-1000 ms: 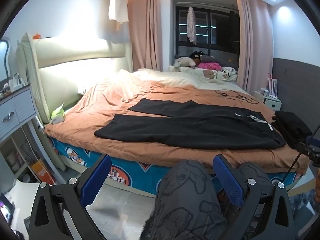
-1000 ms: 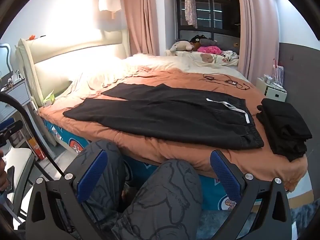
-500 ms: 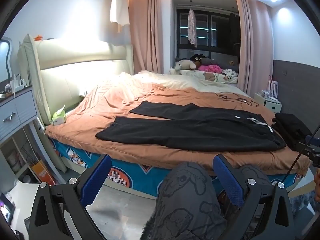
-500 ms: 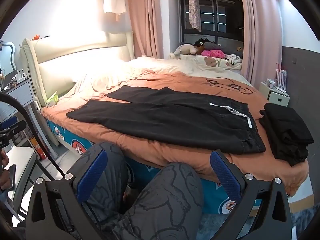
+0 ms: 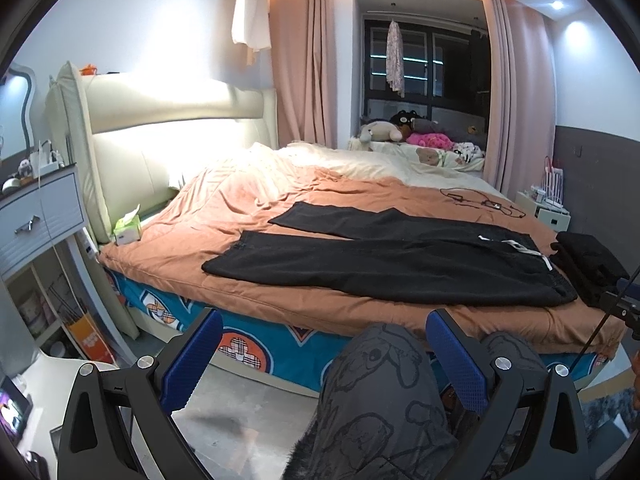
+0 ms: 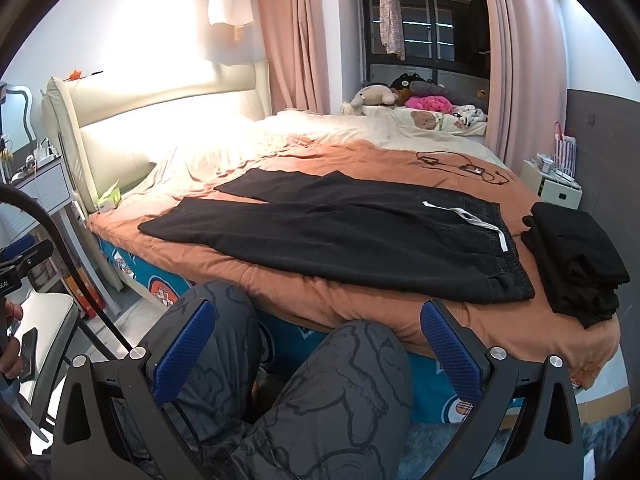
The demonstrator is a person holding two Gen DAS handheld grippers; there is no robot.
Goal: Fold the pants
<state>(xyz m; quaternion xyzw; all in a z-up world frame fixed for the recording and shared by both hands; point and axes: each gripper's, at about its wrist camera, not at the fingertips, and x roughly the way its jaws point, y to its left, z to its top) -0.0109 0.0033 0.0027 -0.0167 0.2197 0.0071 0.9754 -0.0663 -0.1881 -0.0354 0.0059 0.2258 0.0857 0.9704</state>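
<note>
Pants (image 6: 340, 236) lie flat along the bed's (image 6: 360, 300) near edge for folding; both claws, left (image 5: 324, 360) and right (image 6: 316, 356), gape empty.

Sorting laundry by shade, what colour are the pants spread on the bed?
Black pants, white drawstring; clearest in the right wrist view.

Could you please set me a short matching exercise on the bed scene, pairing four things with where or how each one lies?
Things:
1. black pants
2. folded black clothes
3. tissue box
4. black cable

Places:
A. stacked beside the waistband
B. on the bed corner by the headboard
C. spread flat, legs apart
D. on the far side of the orange cover

Pairs: 1-C, 2-A, 3-B, 4-D
</note>
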